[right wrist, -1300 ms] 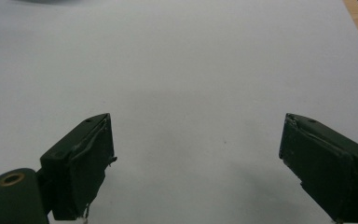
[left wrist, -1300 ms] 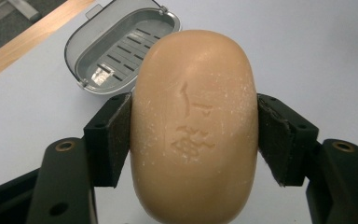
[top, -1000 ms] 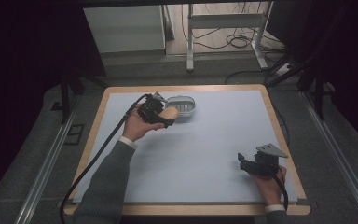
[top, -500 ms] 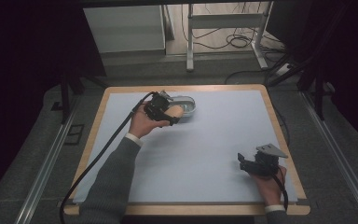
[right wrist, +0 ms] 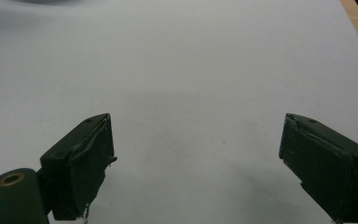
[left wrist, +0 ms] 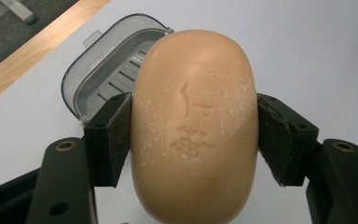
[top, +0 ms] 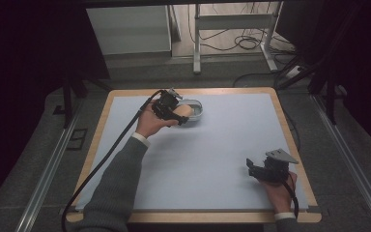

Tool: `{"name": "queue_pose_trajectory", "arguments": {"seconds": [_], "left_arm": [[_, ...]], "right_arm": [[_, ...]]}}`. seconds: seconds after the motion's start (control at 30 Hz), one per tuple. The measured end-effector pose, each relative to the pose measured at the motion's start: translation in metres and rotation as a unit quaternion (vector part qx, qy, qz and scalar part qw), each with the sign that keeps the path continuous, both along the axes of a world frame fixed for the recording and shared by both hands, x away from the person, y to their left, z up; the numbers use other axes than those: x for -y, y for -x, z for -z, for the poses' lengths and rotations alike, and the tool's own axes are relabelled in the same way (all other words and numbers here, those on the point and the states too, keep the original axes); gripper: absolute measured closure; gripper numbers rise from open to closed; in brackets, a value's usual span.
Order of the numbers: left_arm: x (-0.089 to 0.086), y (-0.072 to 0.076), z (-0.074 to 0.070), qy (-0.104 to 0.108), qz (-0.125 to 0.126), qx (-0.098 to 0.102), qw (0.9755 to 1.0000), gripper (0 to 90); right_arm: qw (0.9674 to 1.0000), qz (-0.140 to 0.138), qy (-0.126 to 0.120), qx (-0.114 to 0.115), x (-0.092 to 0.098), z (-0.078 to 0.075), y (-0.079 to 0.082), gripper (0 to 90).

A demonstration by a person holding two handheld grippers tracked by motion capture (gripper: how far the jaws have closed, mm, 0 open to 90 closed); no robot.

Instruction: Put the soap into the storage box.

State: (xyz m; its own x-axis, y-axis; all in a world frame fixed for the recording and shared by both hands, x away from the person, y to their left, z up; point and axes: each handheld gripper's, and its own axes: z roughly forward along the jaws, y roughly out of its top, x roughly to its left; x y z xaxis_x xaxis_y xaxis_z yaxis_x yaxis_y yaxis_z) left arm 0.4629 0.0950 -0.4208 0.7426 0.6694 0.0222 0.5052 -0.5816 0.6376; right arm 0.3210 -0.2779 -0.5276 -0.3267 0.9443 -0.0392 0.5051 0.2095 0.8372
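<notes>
Nearest us in the high view, our right hand (top: 279, 192) rested at the near right corner of the table (top: 290, 130), holding the right gripper (top: 254, 168) just above the pale blue mat (top: 222, 145). In the right gripper view its two black jaws stood wide apart with nothing between them, only bare mat beyond. Farther out, our left sleeve (top: 118, 183) reached diagonally across the mat to the left hand (top: 150, 123), with the cable (top: 101, 164) trailing back along the arm toward the near edge. The left gripper (left wrist: 193, 135) was clamped on a tan oval bar of soap (left wrist: 193, 126), one pad pressed against each of its long sides; faint stamped marks showed on the upper face. Just beyond the soap sat a grey soap dish (left wrist: 107, 70) with a slatted floor, near the far edge of the mat. We could not tell whether the soap touched the dish. Past the table stood a metal frame (top: 232, 29) and loose floor cables (top: 244, 43).
</notes>
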Motion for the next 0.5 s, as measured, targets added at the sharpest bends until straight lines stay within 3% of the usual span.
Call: {"name": "queue_pose_trajectory", "arguments": {"seconds": [0.23,0.5], "left_arm": [[0.006,-0.012,0.003,0.005,0.007,-0.008,0.9999,33.2],[0.012,-0.025,0.006,-0.007,0.01,-0.01,0.9999,33.2]], "right_arm": [[1.0,0.0,-0.002,0.0,0.0,0.0,0.0,10.0],[1.0,0.0,-0.001,0.001,0.0,0.0,0.0,10.0]]}}
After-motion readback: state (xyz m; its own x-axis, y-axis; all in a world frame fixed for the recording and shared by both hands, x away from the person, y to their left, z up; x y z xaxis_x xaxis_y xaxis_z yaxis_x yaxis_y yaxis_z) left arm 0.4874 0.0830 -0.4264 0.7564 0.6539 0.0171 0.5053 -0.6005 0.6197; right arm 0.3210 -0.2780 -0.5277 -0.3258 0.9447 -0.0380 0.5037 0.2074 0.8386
